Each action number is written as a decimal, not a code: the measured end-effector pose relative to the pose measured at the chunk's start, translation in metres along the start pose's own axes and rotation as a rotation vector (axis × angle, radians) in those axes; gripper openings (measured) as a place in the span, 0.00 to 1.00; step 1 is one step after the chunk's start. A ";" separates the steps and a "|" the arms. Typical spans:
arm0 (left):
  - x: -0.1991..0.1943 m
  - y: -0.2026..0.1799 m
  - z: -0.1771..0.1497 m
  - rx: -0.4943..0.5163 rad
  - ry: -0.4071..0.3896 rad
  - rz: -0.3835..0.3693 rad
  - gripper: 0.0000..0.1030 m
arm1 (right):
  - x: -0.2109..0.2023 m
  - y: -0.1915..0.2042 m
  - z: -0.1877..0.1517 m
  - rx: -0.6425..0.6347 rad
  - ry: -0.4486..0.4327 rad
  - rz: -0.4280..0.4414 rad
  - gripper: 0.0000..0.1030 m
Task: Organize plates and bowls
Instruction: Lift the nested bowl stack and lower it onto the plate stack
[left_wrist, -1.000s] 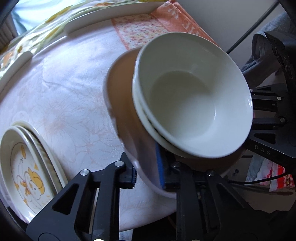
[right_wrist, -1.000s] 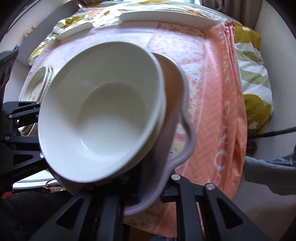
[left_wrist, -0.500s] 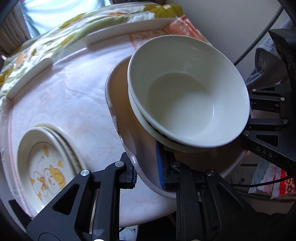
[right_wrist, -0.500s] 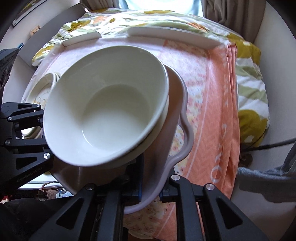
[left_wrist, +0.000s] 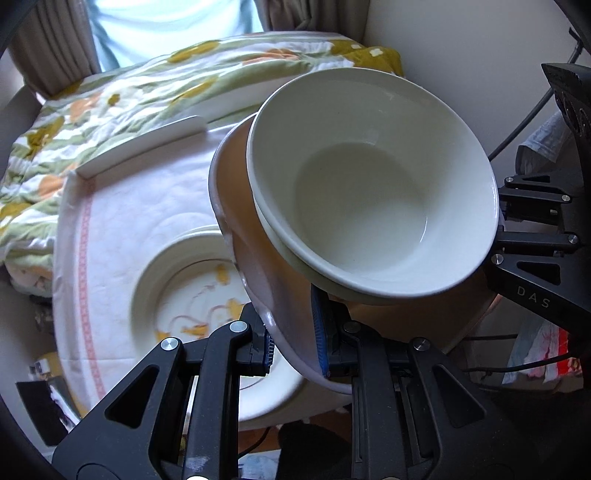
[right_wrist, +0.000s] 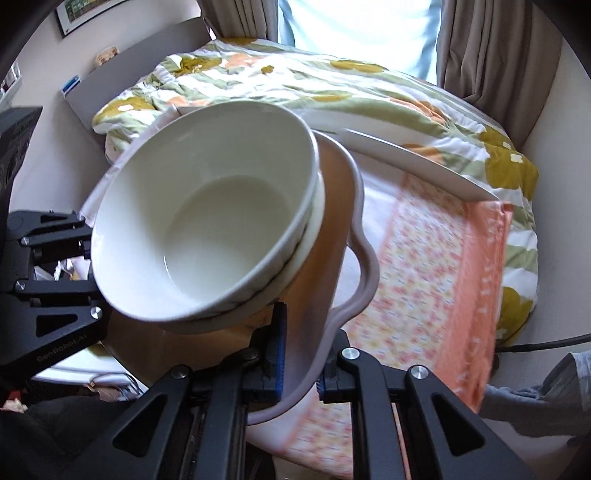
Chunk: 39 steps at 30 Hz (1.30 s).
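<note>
Both grippers' fingers (left_wrist: 320, 332) (right_wrist: 280, 354) closed on opposite rims of the tray (left_wrist: 291, 325) – stacked bowls (left_wrist: 369, 184) between

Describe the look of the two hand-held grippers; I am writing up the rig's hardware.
Both are matt black metal. The left hand-held gripper and right hand-held gripper have linkage arms with triangular cut-outs, silver round-headed pivot screws and ribbed blue pads. Each view also shows the other gripper from the side, with pale lettering on its arm. A black cable trails at the right edge.
</note>
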<state>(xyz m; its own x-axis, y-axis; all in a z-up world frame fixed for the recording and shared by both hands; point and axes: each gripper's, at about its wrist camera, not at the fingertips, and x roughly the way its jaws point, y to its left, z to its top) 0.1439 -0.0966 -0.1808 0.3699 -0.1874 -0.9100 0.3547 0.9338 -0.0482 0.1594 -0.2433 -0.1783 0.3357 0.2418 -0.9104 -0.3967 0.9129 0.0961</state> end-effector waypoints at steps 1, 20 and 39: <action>-0.004 0.009 -0.005 0.003 -0.001 0.004 0.15 | 0.002 0.006 0.002 0.005 -0.002 0.004 0.12; 0.033 0.115 -0.063 0.016 0.097 -0.040 0.14 | 0.074 0.103 0.011 0.172 0.089 0.006 0.12; 0.040 0.119 -0.074 0.031 0.056 -0.041 0.15 | 0.084 0.106 0.005 0.229 0.068 0.007 0.12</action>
<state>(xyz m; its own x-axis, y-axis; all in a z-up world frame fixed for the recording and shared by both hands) 0.1379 0.0298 -0.2532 0.3059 -0.2075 -0.9292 0.3953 0.9155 -0.0743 0.1495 -0.1246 -0.2428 0.2723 0.2331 -0.9336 -0.1918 0.9639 0.1848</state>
